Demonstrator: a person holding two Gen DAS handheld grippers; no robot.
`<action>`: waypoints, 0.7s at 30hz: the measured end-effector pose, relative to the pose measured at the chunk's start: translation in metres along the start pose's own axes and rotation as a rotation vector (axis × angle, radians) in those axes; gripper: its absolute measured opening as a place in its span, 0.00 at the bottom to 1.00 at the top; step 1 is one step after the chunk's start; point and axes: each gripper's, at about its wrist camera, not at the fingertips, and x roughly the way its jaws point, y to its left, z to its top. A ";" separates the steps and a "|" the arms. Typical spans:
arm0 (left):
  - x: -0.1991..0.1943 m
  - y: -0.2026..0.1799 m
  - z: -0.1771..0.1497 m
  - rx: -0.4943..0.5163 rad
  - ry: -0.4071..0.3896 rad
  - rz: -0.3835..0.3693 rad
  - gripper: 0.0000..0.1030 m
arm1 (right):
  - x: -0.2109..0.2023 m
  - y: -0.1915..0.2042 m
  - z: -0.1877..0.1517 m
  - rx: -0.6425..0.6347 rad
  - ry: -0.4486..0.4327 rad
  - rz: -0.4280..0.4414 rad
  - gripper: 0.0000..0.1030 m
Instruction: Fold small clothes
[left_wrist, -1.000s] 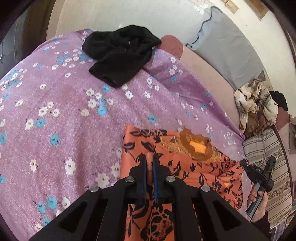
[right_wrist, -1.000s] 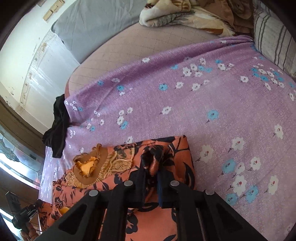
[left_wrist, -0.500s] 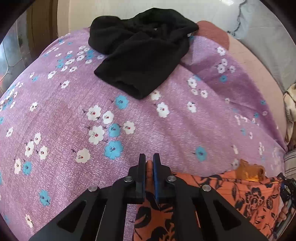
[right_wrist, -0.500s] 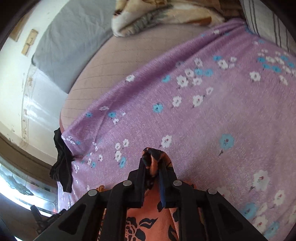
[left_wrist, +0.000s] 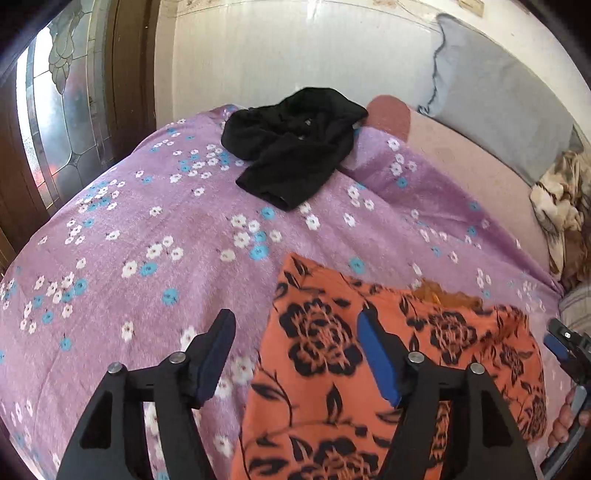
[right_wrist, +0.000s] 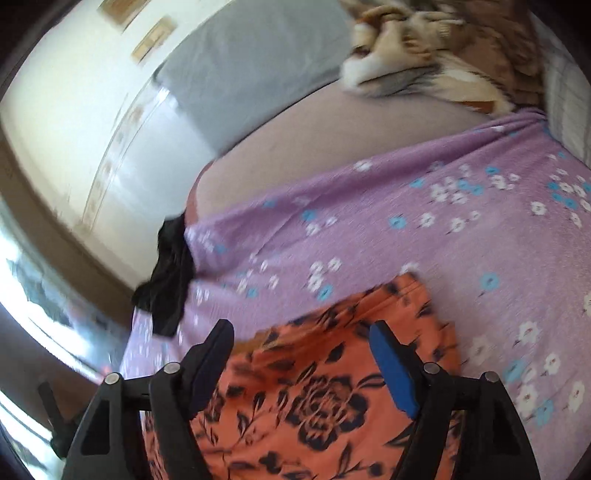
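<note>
An orange garment with black flowers (left_wrist: 332, 350) lies folded on the purple flowered bedsheet (left_wrist: 147, 240). My left gripper (left_wrist: 297, 332) is open above the garment's left edge, holding nothing. In the right wrist view the same garment (right_wrist: 314, 387) lies below my right gripper (right_wrist: 301, 339), which is open and empty over its far edge. The right gripper also shows at the right edge of the left wrist view (left_wrist: 569, 347), held by a hand. A crumpled black garment (left_wrist: 295, 147) lies at the far end of the sheet; it also shows in the right wrist view (right_wrist: 166, 273).
A grey pillow (left_wrist: 498, 103) leans on the white wall at the back right. A crumpled beige and brown blanket (left_wrist: 565, 206) lies at the right. A bare pinkish mattress strip (left_wrist: 461, 166) borders the sheet. A stained-glass door (left_wrist: 55, 110) stands at the left.
Both grippers held the orange garment's edge, carried it forward over itself, then opened and let go. The garment now lies folded and the right view is blurred by motion.
</note>
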 end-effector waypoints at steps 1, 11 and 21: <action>-0.001 -0.005 -0.010 0.020 0.016 0.011 0.69 | 0.012 0.020 -0.011 -0.052 0.050 0.005 0.63; 0.068 0.001 -0.033 0.141 0.145 0.214 0.71 | 0.126 0.087 -0.063 -0.218 0.252 -0.126 0.37; 0.077 0.019 -0.016 0.120 0.146 0.279 0.75 | 0.114 0.071 -0.031 -0.011 0.245 -0.113 0.38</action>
